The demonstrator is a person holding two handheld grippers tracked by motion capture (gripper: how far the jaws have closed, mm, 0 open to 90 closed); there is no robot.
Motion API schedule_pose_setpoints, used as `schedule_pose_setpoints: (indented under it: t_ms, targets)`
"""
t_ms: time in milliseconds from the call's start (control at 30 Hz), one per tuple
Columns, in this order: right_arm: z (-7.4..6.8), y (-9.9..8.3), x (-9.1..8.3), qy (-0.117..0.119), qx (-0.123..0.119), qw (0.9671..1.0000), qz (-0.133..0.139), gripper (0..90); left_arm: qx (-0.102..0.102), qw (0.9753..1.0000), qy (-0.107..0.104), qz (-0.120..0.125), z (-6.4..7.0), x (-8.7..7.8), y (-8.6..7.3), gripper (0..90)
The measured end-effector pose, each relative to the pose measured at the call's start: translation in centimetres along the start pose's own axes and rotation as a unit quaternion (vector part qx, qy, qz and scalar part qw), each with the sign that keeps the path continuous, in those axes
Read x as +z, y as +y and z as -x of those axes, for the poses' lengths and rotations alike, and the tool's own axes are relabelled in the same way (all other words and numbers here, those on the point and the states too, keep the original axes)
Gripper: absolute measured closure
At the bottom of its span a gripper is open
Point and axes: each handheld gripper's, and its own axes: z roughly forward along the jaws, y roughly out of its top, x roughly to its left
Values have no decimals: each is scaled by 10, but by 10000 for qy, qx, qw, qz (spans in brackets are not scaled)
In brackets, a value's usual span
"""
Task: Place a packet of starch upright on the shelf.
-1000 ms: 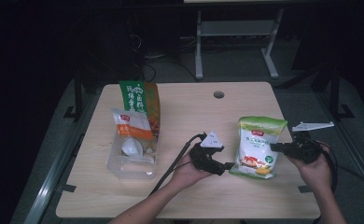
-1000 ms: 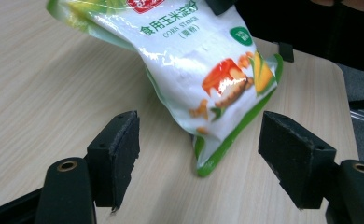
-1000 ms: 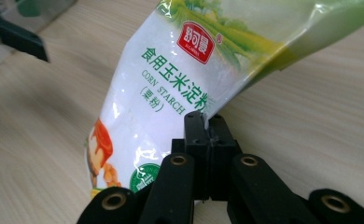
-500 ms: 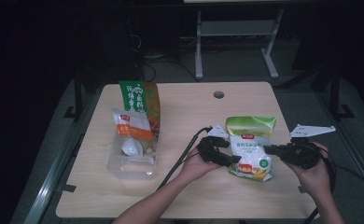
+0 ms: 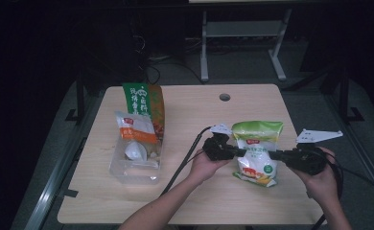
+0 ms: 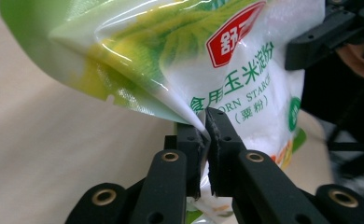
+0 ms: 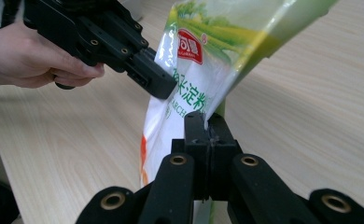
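A white and green bag of corn starch (image 5: 256,153) stands upright at the table's right middle, held from both sides. My left gripper (image 5: 238,152) is shut on the bag's left edge; in the left gripper view its jaws pinch the bag's side seam (image 6: 203,122). My right gripper (image 5: 274,154) is shut on the bag's right edge, and in the right gripper view the jaws clamp the seam of the bag (image 7: 210,127). The other gripper (image 7: 159,81) shows beyond the bag there, held by a hand.
A clear plastic box (image 5: 134,160) at the table's left holds a small orange and white packet (image 5: 136,128) and a white item. A tall green and orange bag (image 5: 144,105) stands behind it. A cable hole (image 5: 224,97) lies at the far middle. Cables trail toward the front edge.
The starch bag went from lying flat at the right to standing upright nearer the middle. My left gripper closed on its left edge; the right gripper moved left with it.
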Motion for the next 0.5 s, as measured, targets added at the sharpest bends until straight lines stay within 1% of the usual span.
schedule_pose_setpoints:
  t_ms: [100,133,167,200,267,333,367,400,433,467,500]
  targets:
    - [0,3,3,-48,-57,10000,60,891,107,9994,268,166,0,-7,4,866]
    - [1,4,5,-72,-59,9999,72,888,183,9991,352,167,1,-8,4,867]
    - [2,5,8,-115,-48,9999,63,886,204,9989,393,175,1,-8,4,868]
    - [4,4,10,-167,-59,9998,31,886,235,9987,448,115,1,-8,3,870]
    - [10,2,18,-181,101,9998,-75,883,246,9986,457,71,0,-7,1,875]
    - [15,-3,22,-122,222,9997,-63,873,250,9987,434,105,0,-8,0,879]
    - [17,-4,22,-52,320,9995,-6,848,277,9987,413,106,0,-8,-1,879]
    - [20,-5,21,29,400,9992,21,772,271,9989,376,120,1,-7,0,879]
    - [23,-4,22,120,446,9989,29,718,296,9989,348,120,2,-7,0,879]
    - [25,-4,23,191,522,9985,12,689,289,9989,342,127,3,-7,0,878]
    - [26,-4,24,206,530,9984,2,671,326,9988,349,117,4,-7,0,876]
